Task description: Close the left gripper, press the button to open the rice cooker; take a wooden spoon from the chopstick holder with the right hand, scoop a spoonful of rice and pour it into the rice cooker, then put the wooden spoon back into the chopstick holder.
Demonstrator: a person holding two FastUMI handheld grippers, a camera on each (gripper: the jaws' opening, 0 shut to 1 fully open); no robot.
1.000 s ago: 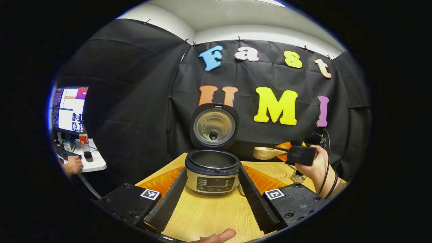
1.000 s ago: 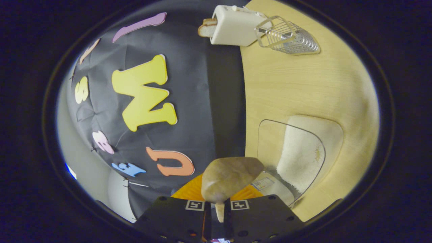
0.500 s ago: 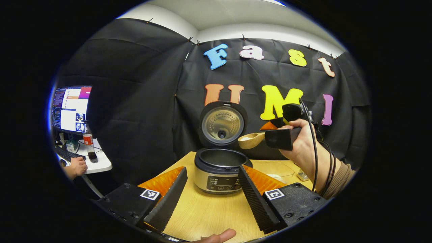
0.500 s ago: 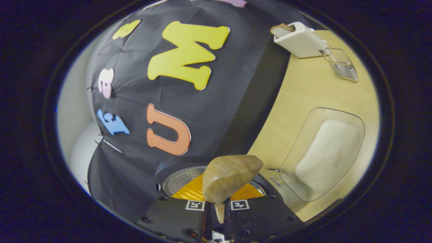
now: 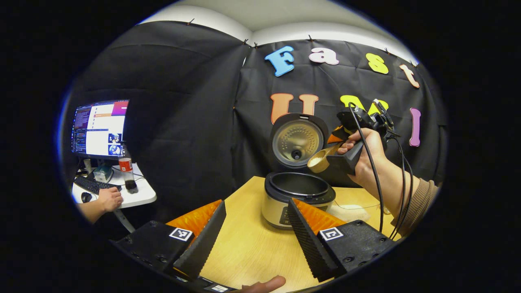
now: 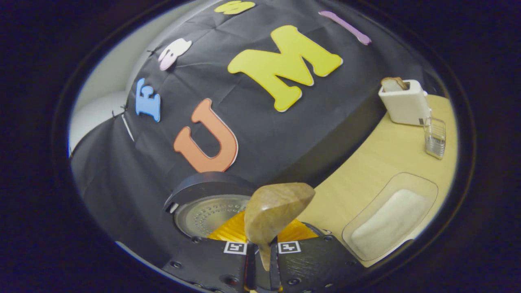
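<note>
I see the pale wooden counter (image 5: 244,248) carrying the round silver-and-black rice cooker (image 5: 298,198) at about one o'clock in the left gripper view, its lid (image 5: 298,140) standing upright so the pot is open for pouring. At four o'clock in the right gripper view lies the clear plastic tray of white rice (image 6: 388,221), with the small clear chopstick holder (image 6: 434,137) at two o'clock beside a white toaster (image 6: 404,101). My left hand-held gripper (image 5: 252,228) is spread wide, holding nothing. My right hand-held gripper (image 6: 261,260) is pinching the handle of the light brown wooden spoon (image 6: 276,211), whose bowl juts forward just above the fingers. In the left gripper view the spoon hangs above the pot's right rim, rice inside, so I judge the pour comes next.
</note>
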